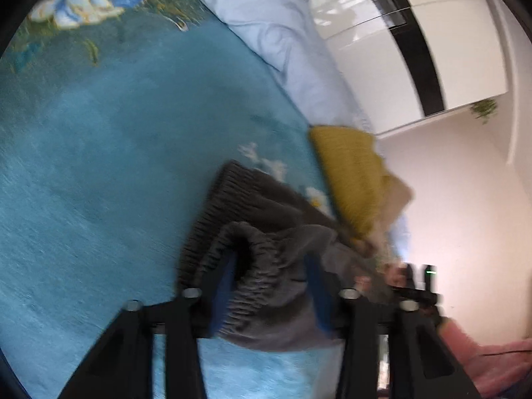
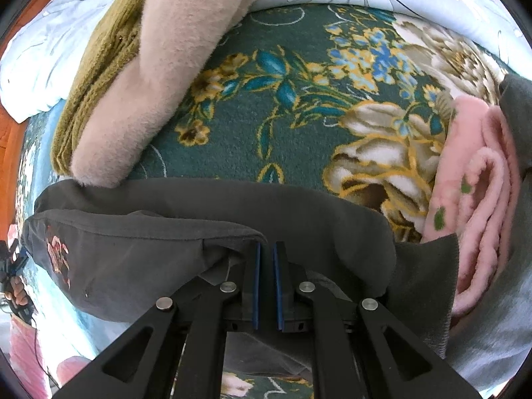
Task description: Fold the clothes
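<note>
Left claw (image 1: 271,282) partly closed; blue pads (image 1: 222,296) flanked bunched ribbed hem of dark grey garment (image 1: 266,232), cloth filling gap, pads apparently pressing it. View blurred. Garment lay on teal floral blanket (image 1: 99,166) covering bed. Right claw (image 2: 266,286) closed almost fully, pinching folded edge of same grey garment (image 2: 166,249), red embroidery on its left part. Nearby on blanket: mustard knit (image 2: 99,66), beige fleece (image 2: 159,76), pink fleece (image 2: 475,183).
</note>
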